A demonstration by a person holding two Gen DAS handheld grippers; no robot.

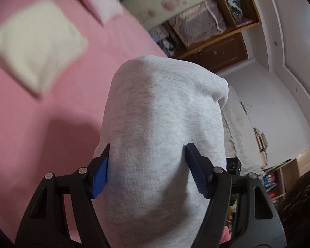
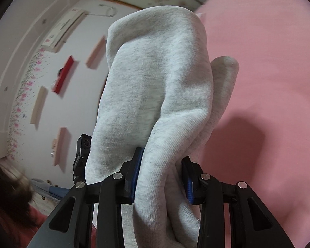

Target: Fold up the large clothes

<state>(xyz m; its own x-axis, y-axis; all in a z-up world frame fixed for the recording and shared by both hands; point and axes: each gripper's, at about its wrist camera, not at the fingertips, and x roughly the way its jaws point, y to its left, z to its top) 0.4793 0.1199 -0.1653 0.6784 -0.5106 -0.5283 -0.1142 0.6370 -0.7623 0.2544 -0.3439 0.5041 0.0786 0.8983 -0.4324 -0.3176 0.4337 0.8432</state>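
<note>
**Two grippers, one grey garment lifted over the bed**

Both grippers grasp the same light grey fleece garment (image 1: pixel 155 124), which is raised above the pink bed (image 1: pixel 76 78). The left gripper (image 1: pixel 147 161) has its blue-padded jaws pressed against a thick bunch of the cloth. The right gripper (image 2: pixel 161 173) has its jaws clenched on a narrower gathered fold. A cream pillow (image 1: pixel 37 49) lies on the bed behind, beside a pale pink pillow (image 1: pixel 99 2).

Left gripper (image 1: pixel 147 161), right gripper (image 2: pixel 162 169): black linkage arms, silver rivets, blue ribbed pads on the jaws.
</note>
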